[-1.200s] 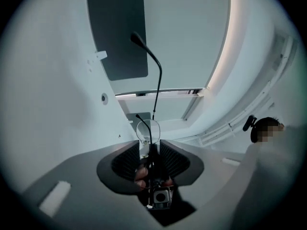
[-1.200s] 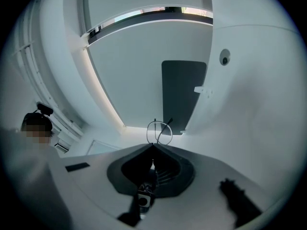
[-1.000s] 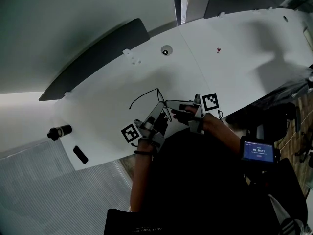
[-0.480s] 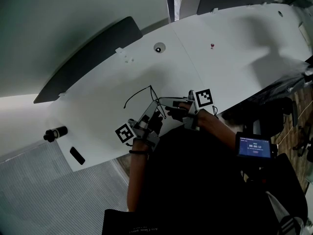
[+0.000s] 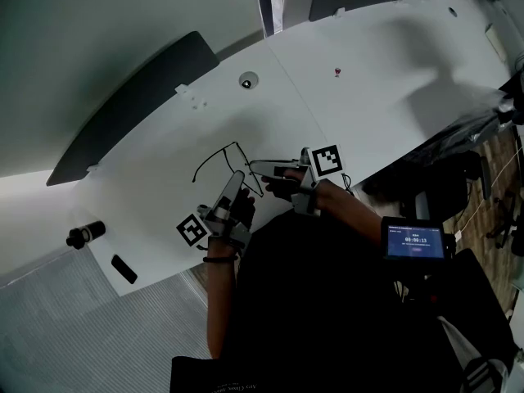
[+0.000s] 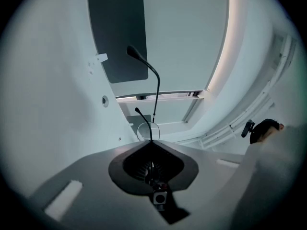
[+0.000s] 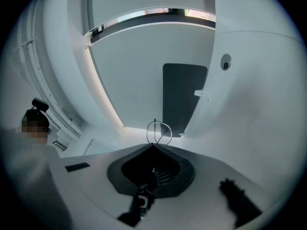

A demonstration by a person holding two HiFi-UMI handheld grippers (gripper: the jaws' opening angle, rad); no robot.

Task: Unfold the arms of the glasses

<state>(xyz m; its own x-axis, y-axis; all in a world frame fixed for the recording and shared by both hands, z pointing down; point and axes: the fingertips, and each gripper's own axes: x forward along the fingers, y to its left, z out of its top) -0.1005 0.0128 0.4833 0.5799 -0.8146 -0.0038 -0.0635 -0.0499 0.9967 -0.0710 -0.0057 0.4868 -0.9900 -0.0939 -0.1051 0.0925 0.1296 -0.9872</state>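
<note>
Over the near edge of the white table (image 5: 393, 56), the glasses (image 6: 158, 90) hang between 2 grippers. The left gripper (image 5: 238, 175) has just been closing its jaws onto the wire frame, and the right gripper (image 5: 254, 165) pinches it too. 1 arm looks unfolded; 1 seems left.

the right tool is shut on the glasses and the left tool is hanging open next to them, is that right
Not quite. The left tool is not open: its jaws have just closed, and the left gripper view shows them together on the thin frame of the glasses, whose arm sticks out past the tips. The right tool is shut on the glasses, as you said.
</note>
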